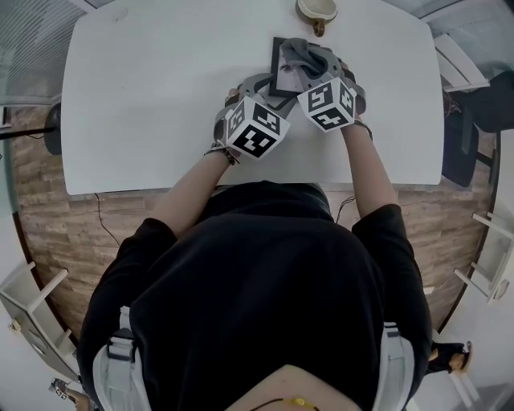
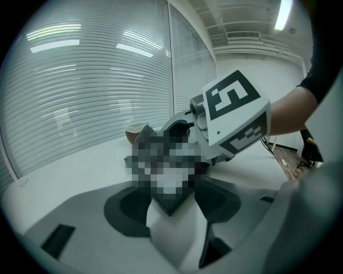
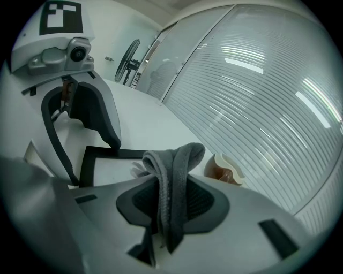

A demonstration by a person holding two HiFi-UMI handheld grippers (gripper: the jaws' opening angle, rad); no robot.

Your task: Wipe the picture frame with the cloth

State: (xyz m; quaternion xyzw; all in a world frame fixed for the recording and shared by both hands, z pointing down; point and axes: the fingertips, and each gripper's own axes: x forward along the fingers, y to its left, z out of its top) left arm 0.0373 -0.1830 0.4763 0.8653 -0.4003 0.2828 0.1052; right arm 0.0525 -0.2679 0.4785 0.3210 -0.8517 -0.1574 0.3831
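A black-bordered picture frame (image 1: 277,60) lies flat on the white table (image 1: 144,96), at its far side. My left gripper (image 1: 265,87) straddles the frame's near left corner. In the left gripper view that corner (image 2: 170,202) is wedged between the two dark pads (image 2: 126,211), which press its edges. My right gripper (image 1: 321,71) is over the frame, shut on a folded grey cloth (image 1: 309,54). In the right gripper view the cloth (image 3: 174,166) hangs pinched between the jaws, its end above the frame (image 3: 102,151). The left gripper (image 3: 94,163) shows there at the frame's corner.
A brown and cream cup (image 1: 317,10) stands just beyond the frame at the table's far edge, also seen as a cup (image 3: 225,168) to the right of the cloth. Window blinds run along the far side. Shelving and a dark chair (image 1: 470,136) stand right of the table.
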